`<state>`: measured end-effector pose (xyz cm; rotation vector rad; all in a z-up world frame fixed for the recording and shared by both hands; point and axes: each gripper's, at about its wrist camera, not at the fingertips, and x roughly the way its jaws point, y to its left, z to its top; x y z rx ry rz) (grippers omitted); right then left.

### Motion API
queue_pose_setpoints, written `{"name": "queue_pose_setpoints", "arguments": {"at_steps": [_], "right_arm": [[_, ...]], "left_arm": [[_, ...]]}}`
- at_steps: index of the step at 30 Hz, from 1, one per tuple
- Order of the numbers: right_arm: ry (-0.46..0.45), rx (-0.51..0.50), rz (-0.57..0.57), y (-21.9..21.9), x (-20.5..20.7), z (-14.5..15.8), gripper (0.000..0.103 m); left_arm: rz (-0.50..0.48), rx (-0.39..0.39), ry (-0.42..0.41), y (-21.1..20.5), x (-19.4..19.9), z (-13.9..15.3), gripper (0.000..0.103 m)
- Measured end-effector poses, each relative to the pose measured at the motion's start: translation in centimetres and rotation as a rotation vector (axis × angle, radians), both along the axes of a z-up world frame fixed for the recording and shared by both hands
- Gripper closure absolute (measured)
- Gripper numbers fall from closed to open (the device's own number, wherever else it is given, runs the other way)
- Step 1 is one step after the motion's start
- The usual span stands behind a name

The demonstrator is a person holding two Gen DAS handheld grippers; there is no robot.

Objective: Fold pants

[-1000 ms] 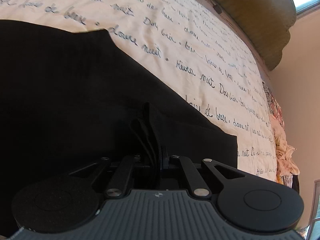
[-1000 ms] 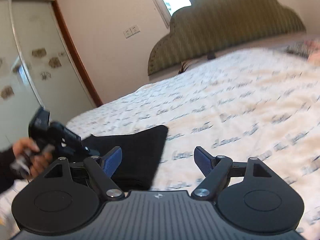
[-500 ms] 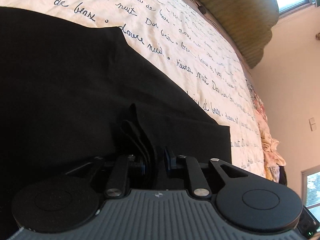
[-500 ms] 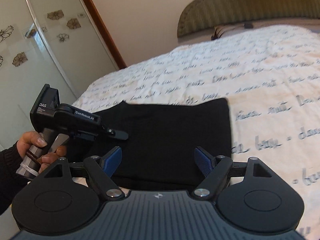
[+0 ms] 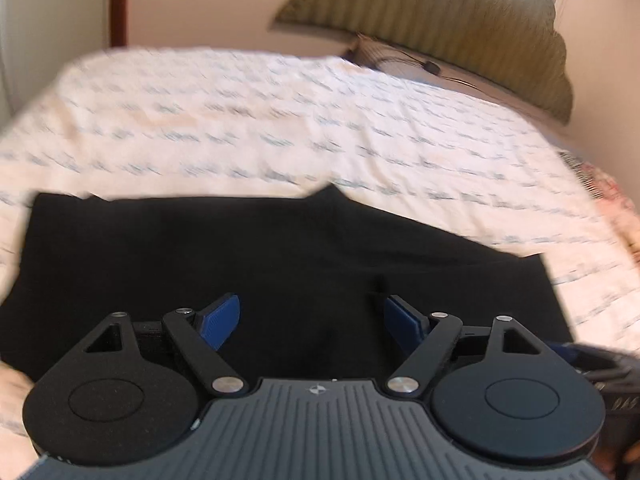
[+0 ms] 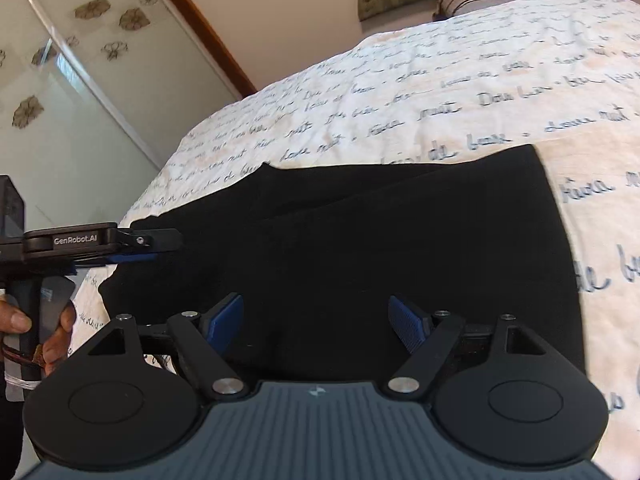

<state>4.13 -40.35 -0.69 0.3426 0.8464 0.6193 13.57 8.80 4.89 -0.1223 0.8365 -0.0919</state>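
Observation:
The black pants [image 5: 280, 264] lie folded flat on the bed, a wide dark slab in both views [image 6: 360, 240]. My left gripper [image 5: 310, 318] is open and empty, held just above the near edge of the pants. It also shows from the side in the right wrist view [image 6: 156, 246], at the pants' left end. My right gripper [image 6: 316, 320] is open and empty above the near part of the pants. A fold line runs across the cloth in the right wrist view.
The bed cover [image 6: 440, 92] is cream with dark handwritten script. An olive padded headboard [image 5: 460, 24] stands at the far end. A mirrored wardrobe door [image 6: 72, 92] with flower decals is to the left. Patterned cloth [image 5: 608, 184] lies at the bed's right edge.
My left gripper let go of the pants fabric, opened, and pulled back and up. My right gripper moved closer over the pants and stayed open.

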Motion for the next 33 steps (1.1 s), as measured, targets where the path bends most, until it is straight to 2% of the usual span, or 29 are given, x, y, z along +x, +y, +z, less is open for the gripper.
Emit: {"name": "queue_pose_setpoints", "arguments": {"at_steps": [7, 13, 18, 21, 26, 29, 33], "right_arm": [[-0.034, -0.047, 0.125, 6.6, 0.2, 1.1, 0.024], [-0.197, -0.187, 0.304, 15.8, -1.1, 2.5, 0.024], [-0.316, -0.291, 0.444, 23.2, -3.0, 2.2, 0.024], [-0.427, -0.364, 0.535, 27.1, -4.9, 1.8, 0.024], [-0.578, -0.462, 0.658, 32.4, -7.6, 1.0, 0.024], [-0.655, -0.506, 0.681, 34.3, -8.2, 0.5, 0.023], [-0.746, -0.566, 0.650, 36.0, -8.0, 0.6, 0.021]], "left_arm": [[0.108, 0.067, -0.005, 5.1, -2.9, -0.1, 0.022], [0.224, 0.104, 0.002, 10.9, -6.0, -0.6, 0.022], [0.356, 0.052, -0.006, 16.8, -9.9, -0.8, 0.022], [0.447, 0.027, -0.018, 19.8, -12.5, -0.8, 0.021], [0.539, -0.031, -0.036, 22.7, -15.6, -1.1, 0.020], [0.565, -0.060, -0.035, 23.6, -16.2, -1.9, 0.019], [0.563, -0.075, -0.045, 23.8, -16.5, -2.6, 0.016]]}}
